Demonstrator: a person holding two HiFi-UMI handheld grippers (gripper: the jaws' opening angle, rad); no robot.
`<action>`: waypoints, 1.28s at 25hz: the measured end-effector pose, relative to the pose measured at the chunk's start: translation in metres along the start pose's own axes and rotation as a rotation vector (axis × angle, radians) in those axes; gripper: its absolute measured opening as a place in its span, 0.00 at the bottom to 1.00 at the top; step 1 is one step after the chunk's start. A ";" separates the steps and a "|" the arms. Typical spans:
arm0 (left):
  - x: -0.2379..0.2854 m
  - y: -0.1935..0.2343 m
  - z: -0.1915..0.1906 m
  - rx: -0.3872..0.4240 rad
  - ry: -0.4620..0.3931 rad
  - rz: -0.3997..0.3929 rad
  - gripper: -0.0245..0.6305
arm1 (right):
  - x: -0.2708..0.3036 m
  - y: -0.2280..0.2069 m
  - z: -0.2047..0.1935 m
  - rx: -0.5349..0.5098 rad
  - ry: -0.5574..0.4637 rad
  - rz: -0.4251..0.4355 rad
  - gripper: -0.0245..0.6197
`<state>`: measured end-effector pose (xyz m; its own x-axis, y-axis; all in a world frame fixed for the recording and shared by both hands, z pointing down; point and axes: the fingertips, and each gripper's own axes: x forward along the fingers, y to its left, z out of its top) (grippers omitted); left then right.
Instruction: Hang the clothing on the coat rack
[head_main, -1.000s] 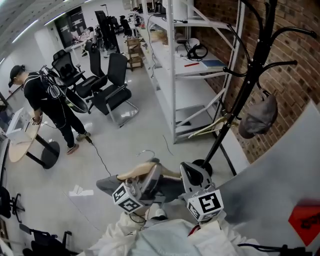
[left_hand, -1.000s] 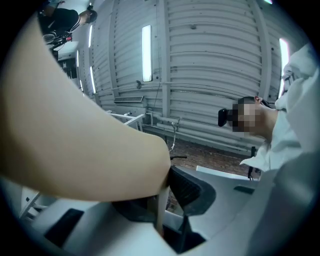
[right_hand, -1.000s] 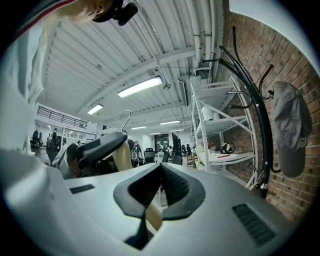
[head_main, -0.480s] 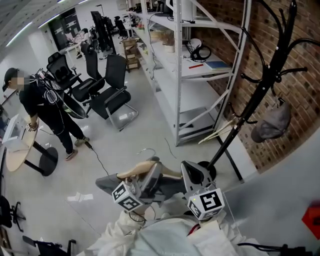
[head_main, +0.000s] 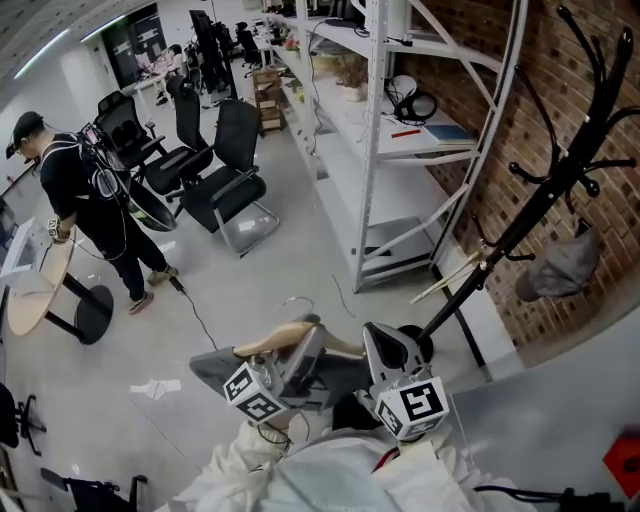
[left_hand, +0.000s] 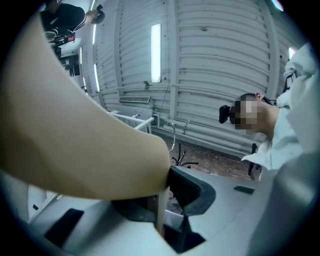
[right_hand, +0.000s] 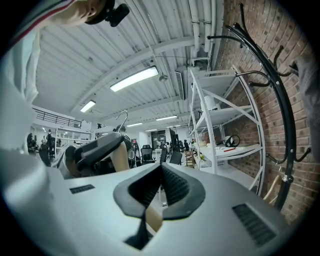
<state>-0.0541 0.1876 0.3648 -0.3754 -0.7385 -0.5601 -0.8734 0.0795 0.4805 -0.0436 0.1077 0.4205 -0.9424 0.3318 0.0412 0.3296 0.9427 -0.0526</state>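
A wooden hanger (head_main: 272, 342) with a metal hook (head_main: 296, 300) is held low in the head view, and a grey garment (head_main: 212, 368) droops from it. My left gripper (head_main: 305, 350) is shut on the hanger's wood (left_hand: 75, 145), which fills the left gripper view. To its right, my right gripper (head_main: 382, 348) is shut on another part of the hanger (right_hand: 153, 218). The black coat rack (head_main: 560, 185) stands to the right by the brick wall, well apart from both grippers, with a grey cap (head_main: 566, 268) on one of its arms.
White metal shelving (head_main: 400, 130) stands left of the rack. Wooden sticks (head_main: 452, 280) lean near the rack's pole. Black office chairs (head_main: 225, 175), a person in black (head_main: 90, 215) and a round table (head_main: 45, 290) are at the left. Paper (head_main: 155, 385) lies on the floor.
The view has swung, so the coat rack and its cap sit further right and the shelving nearer the middle. Both grippers keep their hold and place in the frame.
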 end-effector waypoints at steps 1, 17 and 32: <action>0.001 0.006 0.002 -0.003 -0.004 0.005 0.18 | 0.006 -0.001 -0.001 0.002 0.003 0.005 0.08; 0.079 0.116 0.007 -0.023 0.011 0.009 0.18 | 0.115 -0.087 0.002 0.025 -0.001 -0.005 0.08; 0.195 0.163 -0.030 -0.049 0.085 -0.087 0.18 | 0.141 -0.201 0.024 0.035 -0.051 -0.097 0.08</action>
<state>-0.2600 0.0367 0.3541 -0.2693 -0.7957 -0.5426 -0.8847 -0.0183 0.4659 -0.2444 -0.0354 0.4133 -0.9718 0.2357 -0.0025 0.2350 0.9682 -0.0859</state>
